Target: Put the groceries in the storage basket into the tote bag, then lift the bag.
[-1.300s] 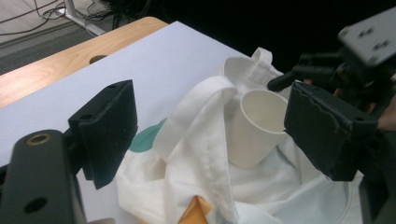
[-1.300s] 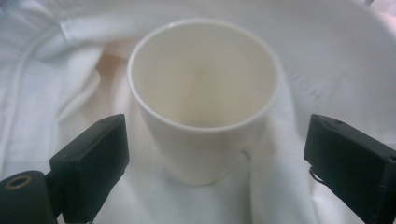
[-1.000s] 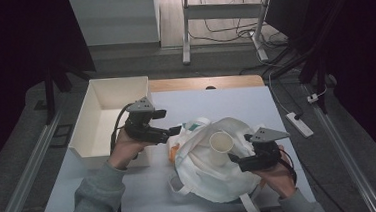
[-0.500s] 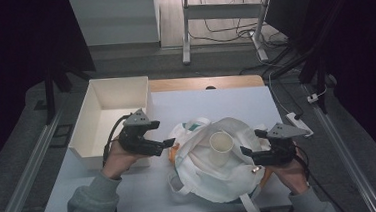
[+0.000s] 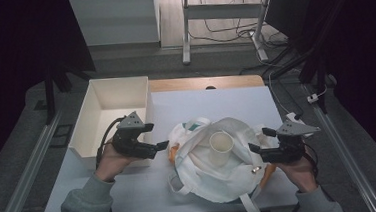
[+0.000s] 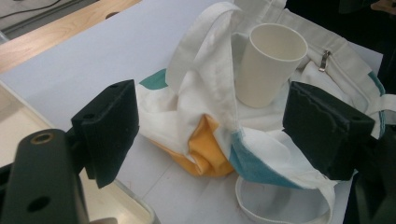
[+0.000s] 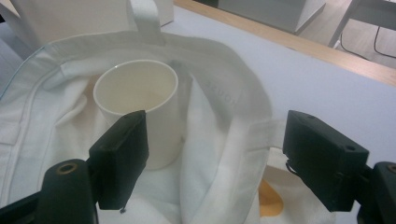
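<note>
High view: a white cloth tote bag (image 5: 220,169) lies crumpled on the pale surface (image 5: 216,101), with a cream paper cup (image 5: 221,147) standing upright on it, mouth up. Orange and teal fabric (image 5: 172,153) peeks from the bag's left edge. A white open box (image 5: 111,114) sits at the left side of the surface, just beyond the bag.

The left claw (image 5: 162,146) is held level by the left hand (image 5: 110,160), pointing right at the bag's left edge, just beside the orange fabric. In the left gripper view its jaws stand wide apart, astride the bag's folded edge and a handle strap (image 6: 205,60), with the pads pressing on nothing; the cup (image 6: 268,63) stands beyond them.

The right claw (image 5: 253,149) is held by the right hand (image 5: 296,171) at the bag's right side, pointing left toward the cup. Its jaws have just been closing a little, yet in the right gripper view they are spread wide. The bag's rim (image 7: 233,112) and the cup (image 7: 140,109) lie between and beyond them; the left pad (image 7: 122,154) overlaps the cup's wall, though whether it touches is hard to tell. Nothing seems gripped.
</note>
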### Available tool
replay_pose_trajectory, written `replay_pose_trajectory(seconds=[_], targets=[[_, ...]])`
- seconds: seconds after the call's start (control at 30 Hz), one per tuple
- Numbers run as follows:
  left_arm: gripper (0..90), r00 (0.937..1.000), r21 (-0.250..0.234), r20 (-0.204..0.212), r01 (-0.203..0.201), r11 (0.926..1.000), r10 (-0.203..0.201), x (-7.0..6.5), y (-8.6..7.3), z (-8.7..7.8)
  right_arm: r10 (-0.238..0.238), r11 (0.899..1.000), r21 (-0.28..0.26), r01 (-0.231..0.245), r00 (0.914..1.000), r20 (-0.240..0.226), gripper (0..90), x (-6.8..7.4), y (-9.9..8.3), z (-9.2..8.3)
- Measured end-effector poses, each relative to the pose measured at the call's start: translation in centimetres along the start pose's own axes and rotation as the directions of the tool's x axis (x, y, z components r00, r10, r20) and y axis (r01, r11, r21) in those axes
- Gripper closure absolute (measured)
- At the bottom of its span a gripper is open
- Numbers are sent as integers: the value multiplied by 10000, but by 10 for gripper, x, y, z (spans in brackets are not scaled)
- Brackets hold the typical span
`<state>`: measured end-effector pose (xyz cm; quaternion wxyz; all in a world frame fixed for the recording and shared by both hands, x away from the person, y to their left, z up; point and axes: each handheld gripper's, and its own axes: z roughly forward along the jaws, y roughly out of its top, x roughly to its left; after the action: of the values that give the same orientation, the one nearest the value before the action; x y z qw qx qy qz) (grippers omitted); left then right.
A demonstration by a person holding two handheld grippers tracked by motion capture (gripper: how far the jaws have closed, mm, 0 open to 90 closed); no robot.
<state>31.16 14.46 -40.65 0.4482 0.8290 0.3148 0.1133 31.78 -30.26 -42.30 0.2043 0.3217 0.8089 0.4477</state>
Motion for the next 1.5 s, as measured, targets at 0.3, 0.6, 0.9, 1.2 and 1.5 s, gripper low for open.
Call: replay_pose_trajectory(seconds=[0.3,0.6,0.9,1.2,1.5], targets=[[187,9998,232,90,-195,9995,193,-5,3,10,-103,9996,275,103,9999,-4,228,3,-3,2],[198,9984,565,217,-527,9970,516,-12,7,24,-163,9978,636,158,9998,83,227,6,-6,2],[221,9964,977,138,-845,9916,835,-21,7,41,-259,9966,782,247,9996,143,229,7,-10,0],[249,9843,1173,-28,-1752,9775,1767,-51,13,47,-175,9946,1028,164,9998,103,229,8,-17,3],[260,9933,1376,316,-1145,9839,1111,-49,6,65,-207,9944,1040,194,9997,118,229,9,-19,2]])
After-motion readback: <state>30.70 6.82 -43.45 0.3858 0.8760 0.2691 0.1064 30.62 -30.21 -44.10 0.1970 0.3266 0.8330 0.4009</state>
